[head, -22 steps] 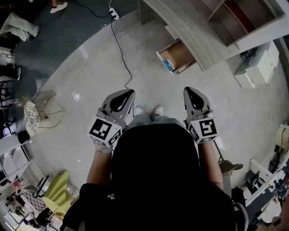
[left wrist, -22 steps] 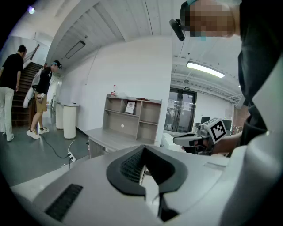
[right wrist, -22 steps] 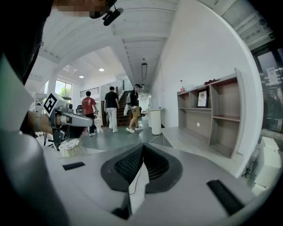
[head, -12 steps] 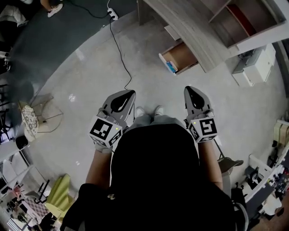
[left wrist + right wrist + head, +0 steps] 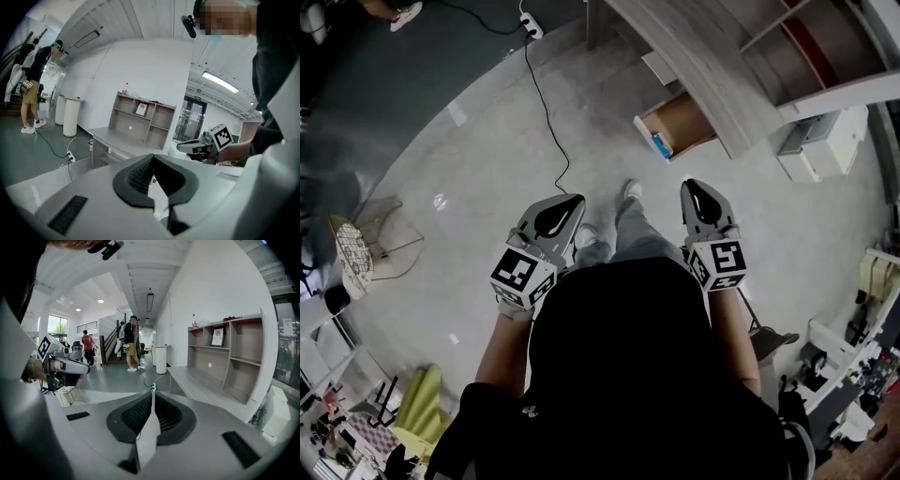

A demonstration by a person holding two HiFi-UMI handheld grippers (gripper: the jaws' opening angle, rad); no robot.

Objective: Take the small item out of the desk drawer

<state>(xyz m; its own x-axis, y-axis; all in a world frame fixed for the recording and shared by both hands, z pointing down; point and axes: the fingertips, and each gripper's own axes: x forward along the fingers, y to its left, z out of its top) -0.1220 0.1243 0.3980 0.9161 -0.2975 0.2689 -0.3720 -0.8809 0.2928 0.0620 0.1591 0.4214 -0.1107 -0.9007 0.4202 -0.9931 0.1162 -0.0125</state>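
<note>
The fingers of the left gripper are pressed together on nothing, as are the fingers of the right gripper. Both hang over bare floor, with open room ahead to the drawer. The drawer stands pulled out, its rear hidden under the worktop edge. A small blue item, too small to identify, lies just inside its front, and a cable crosses the floor to the left.

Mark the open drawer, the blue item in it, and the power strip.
open drawer (image 5: 684, 122), head view, wooden bottom.
blue item (image 5: 660, 145), head view, its middle.
power strip (image 5: 528, 22), head view, white body.
</note>
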